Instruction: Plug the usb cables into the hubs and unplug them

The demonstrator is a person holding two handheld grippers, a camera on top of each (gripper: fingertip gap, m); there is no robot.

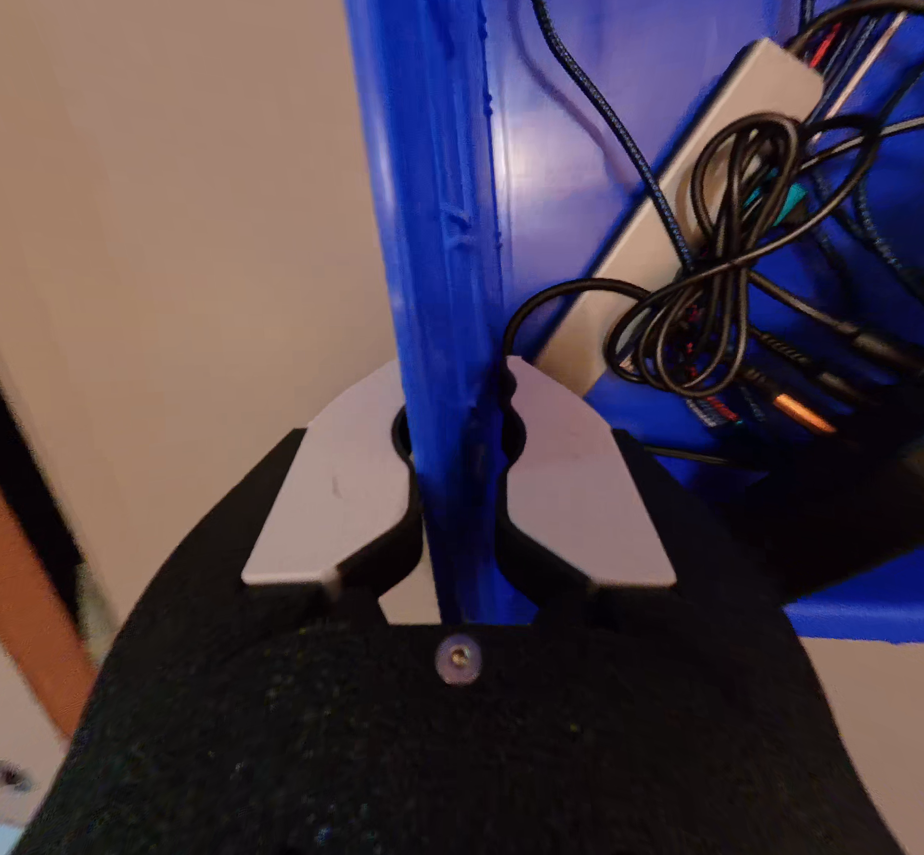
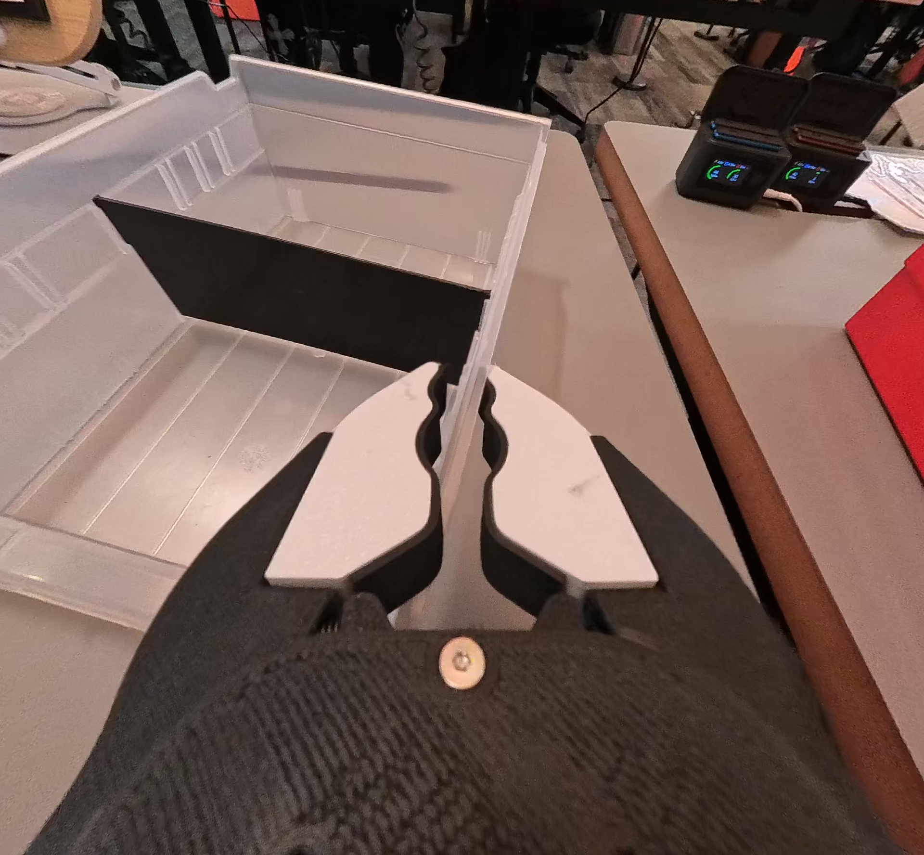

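Note:
In the left wrist view my left gripper [image 1: 457, 383] is shut on the side wall of a blue plastic bin [image 1: 430, 191]. Inside the bin lie grey USB hubs [image 1: 660, 226] under a tangle of black braided cables [image 1: 725, 251]; an orange-tipped plug [image 1: 805, 413] shows lower right. In the right wrist view my right gripper [image 2: 462, 376] is shut on the right side wall of a clear plastic bin [image 2: 510, 251]. That bin stands on a grey table and has a black divider [image 2: 300, 281] across its middle. Both its compartments show nothing inside.
A second table with a brown edge [image 2: 700, 356] stands to the right, across a narrow gap. On it are two black charger cases with lit screens [image 2: 770, 151] and a red sheet [image 2: 895, 346]. More tables with yellow and red bins stand at the back. A beige wall [image 1: 175, 181] lies left of the blue bin. My right fingertips sit around 80 centimeters from my left ones. The orange-tipped plug [image 1: 805, 413] lies around 9 centimeters away from my left fingertips.

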